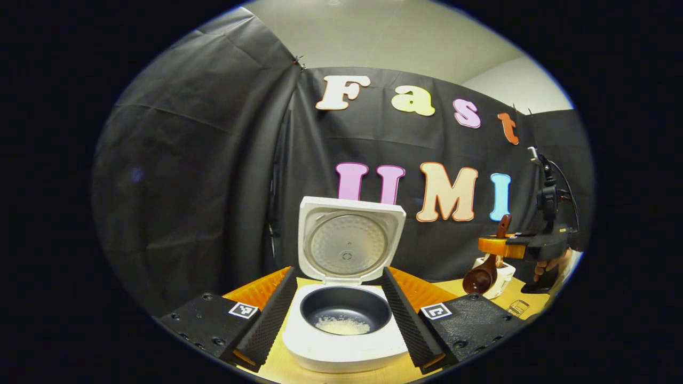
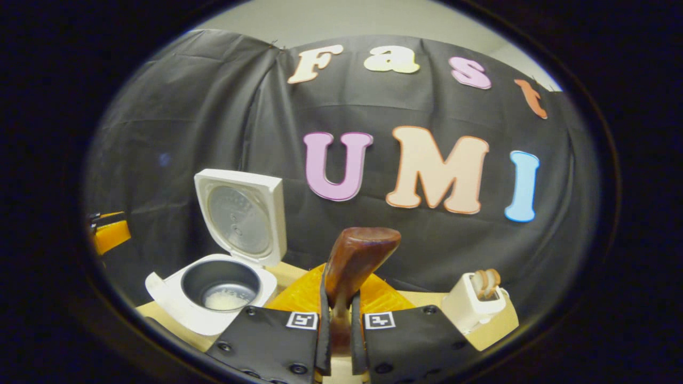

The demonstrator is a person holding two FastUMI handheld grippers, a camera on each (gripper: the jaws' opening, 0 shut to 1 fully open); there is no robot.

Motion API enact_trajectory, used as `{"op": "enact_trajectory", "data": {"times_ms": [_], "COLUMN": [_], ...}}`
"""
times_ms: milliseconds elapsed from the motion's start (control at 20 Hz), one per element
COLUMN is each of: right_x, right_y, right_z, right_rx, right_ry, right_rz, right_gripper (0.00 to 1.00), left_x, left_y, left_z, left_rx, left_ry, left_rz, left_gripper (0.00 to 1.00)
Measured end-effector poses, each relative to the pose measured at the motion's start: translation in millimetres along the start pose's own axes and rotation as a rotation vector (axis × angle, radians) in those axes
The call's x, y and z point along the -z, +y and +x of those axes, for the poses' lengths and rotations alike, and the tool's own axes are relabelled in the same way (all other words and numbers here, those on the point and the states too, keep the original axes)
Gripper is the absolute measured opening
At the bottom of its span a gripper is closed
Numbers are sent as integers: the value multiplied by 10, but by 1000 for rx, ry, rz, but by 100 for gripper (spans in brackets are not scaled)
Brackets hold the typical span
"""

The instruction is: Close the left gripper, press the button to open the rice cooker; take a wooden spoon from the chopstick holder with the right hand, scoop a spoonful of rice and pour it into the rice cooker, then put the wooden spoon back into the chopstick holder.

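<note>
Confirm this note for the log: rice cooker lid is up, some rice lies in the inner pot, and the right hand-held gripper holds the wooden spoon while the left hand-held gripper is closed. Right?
One slip: the left hand-held gripper is open, not closed; the left gripper view shows its fingers spread either side of the rice cooker. The rest stands: lid up, rice in the inner pot, right hand-held gripper shut on the wooden spoon.
</note>
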State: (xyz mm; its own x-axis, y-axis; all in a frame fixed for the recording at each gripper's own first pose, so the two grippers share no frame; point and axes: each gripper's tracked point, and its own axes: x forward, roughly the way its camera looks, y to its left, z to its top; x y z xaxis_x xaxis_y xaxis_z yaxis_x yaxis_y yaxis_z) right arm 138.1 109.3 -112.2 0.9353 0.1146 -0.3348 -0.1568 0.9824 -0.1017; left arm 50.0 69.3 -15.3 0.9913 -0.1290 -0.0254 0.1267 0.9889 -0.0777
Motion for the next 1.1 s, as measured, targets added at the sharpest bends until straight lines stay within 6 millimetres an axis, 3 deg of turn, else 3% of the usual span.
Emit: {"op": "enact_trajectory", "data": {"times_ms": [450,650,900,1100], "right_x": [447,713,1225,1596], "right_y": [-1440,-1948,-2313,-2416], "right_z": [-484,-645,-781,-846], "right_rx": [174,236,272,269], "right_ry": [62,104,181,239], "right_rz": [80,107,126,185], "right_gripper": [18,18,19,18], "left_x": [-202,-222,-213,-212], "left_y": [-441,-653,-867,-1020], "left_z": [153,217,254,269], "left_rx": [10,21,31,36], "left_ry": [-40,-43,-33,-27], "left_rz": [29,39,48,58], "left_gripper": [92,92,94,97]}}
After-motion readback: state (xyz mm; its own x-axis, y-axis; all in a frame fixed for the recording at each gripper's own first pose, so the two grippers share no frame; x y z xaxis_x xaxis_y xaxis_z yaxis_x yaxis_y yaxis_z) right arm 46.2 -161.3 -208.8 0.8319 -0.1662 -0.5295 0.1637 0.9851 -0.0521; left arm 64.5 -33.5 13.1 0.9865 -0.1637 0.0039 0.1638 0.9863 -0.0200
